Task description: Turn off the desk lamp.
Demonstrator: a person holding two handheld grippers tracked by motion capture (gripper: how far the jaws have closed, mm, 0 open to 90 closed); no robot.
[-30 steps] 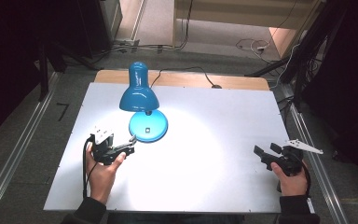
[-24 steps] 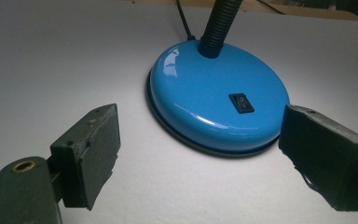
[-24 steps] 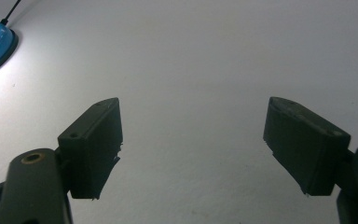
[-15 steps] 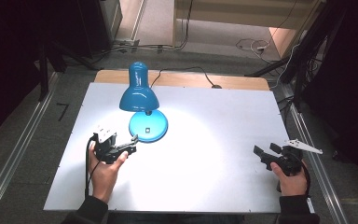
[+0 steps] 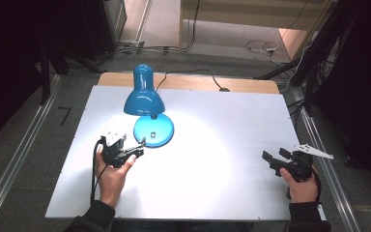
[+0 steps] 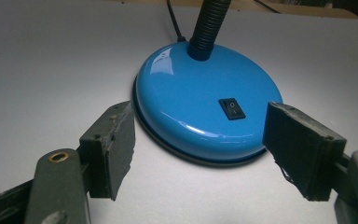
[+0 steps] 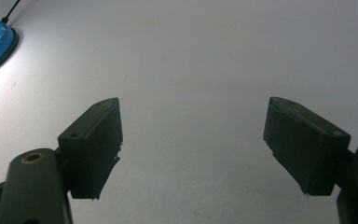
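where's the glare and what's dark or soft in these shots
High view: the lamp casts a bright pool on the table, surroundings nearly black. Left gripper view: white highlights on the lamp base, near jaws slightly soft. Right gripper view: table brightest at left, dimming rightward.

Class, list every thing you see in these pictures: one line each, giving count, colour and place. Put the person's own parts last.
Desk lamp: one, blue, lit, standing at the table's far left; round base with a black rocker switch.
Lamp cord: one, black, running off the far edge.
Table: one, white top.
Left tongs: one, black, open, just short of the lamp base.
Right tongs: one, black, open, near the right edge.
Hands: two, left and right, coming in from the near edge.
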